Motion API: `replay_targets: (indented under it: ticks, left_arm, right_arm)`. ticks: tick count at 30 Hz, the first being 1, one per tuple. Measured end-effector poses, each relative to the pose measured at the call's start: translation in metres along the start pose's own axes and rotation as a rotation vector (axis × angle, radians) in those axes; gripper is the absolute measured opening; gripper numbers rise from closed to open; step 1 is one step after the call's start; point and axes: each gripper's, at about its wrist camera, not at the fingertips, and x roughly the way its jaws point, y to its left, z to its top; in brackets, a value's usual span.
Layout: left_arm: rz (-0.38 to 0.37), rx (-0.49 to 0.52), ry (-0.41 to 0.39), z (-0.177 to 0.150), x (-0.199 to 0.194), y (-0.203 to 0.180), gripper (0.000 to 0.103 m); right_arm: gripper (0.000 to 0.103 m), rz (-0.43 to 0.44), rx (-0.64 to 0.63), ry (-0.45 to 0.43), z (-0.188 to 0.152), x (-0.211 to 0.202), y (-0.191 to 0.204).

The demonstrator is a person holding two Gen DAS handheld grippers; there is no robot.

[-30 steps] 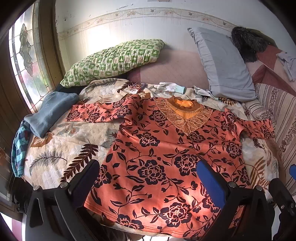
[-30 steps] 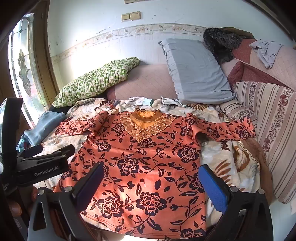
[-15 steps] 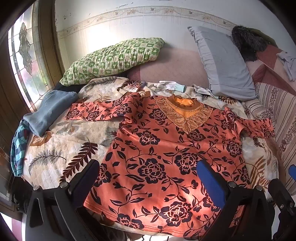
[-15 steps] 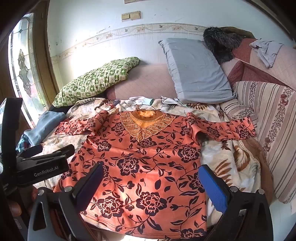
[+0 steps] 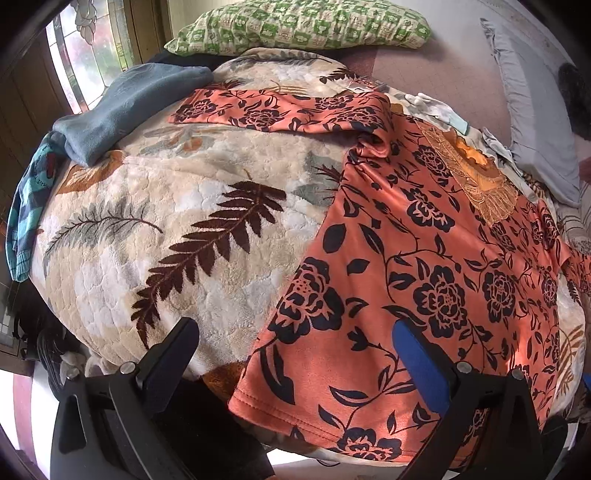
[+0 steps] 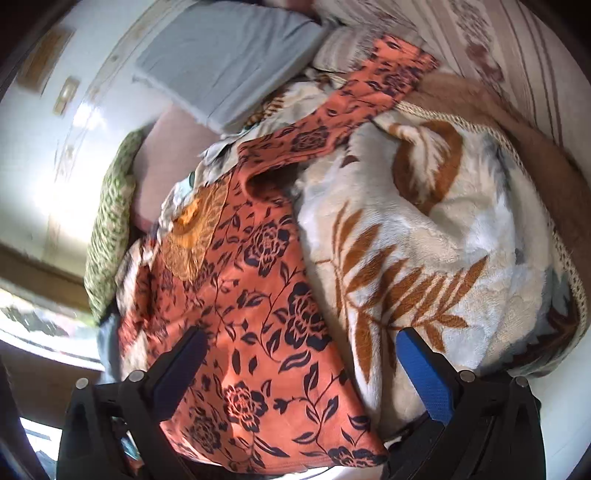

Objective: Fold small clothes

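Note:
An orange top with black flowers (image 5: 424,258) lies flat on a leaf-patterned blanket (image 5: 177,229), sleeves spread, gold lace neckline (image 5: 476,177) at the far end. My left gripper (image 5: 295,343) is open and empty, low over the top's near left hem corner. In the right wrist view the same top (image 6: 266,295) runs from the near edge away. My right gripper (image 6: 299,350) is open and empty, low over the near right hem corner, with one sleeve (image 6: 354,92) stretched far ahead.
A folded blue-grey cloth (image 5: 125,107) and a teal striped garment (image 5: 26,199) lie at the blanket's left edge. A green checked pillow (image 5: 295,26) and a grey pillow (image 6: 225,59) rest at the back. A striped cushion (image 6: 517,48) lines the right side.
Both grippers have dropped down and moved apart, the left toward the top's left hem corner and the right toward its right hem corner. The top has not moved.

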Motion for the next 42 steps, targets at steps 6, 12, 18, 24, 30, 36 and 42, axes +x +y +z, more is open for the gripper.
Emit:
replay_targets:
  ticks: [6, 12, 18, 24, 30, 36, 42]
  left_arm:
    - [-0.117, -0.086, -0.093, 0.015, -0.004, 0.000, 0.103]
    - [-0.239, 0.020, -0.216, 0.032, -0.007, -0.037, 0.103]
    - [-0.352, 0.073, -0.183, 0.044, 0.015, -0.064, 0.103]
    - [-0.371, 0.042, -0.085, 0.045, 0.042, -0.062, 0.103]
    - [-0.376, -0.021, -0.078, 0.039, 0.044, -0.038, 0.103]
    - [-0.362, -0.086, -0.118, 0.042, 0.038, -0.019, 0.103]
    - [-0.337, -0.110, -0.164, 0.044, 0.023, 0.002, 0.103]
  right_arm:
    - [0.103, 0.170, 0.268, -0.181, 0.078, 0.007, -0.046]
    - [0.103, 0.043, 0.304, -0.420, 0.182, 0.029, -0.067]
    - [0.103, 0.055, 0.397, -0.266, 0.248, 0.084, -0.101]
    - [0.088, 0.027, 0.415, -0.286, 0.272, 0.099, -0.107]
    - [0.006, -0.049, 0.320, -0.307, 0.292, 0.098, -0.076]
    - [0.006, 0.124, -0.062, -0.337, 0.275, 0.080, 0.089]
    - [0.006, 0.367, -0.330, -0.233, 0.192, 0.127, 0.270]
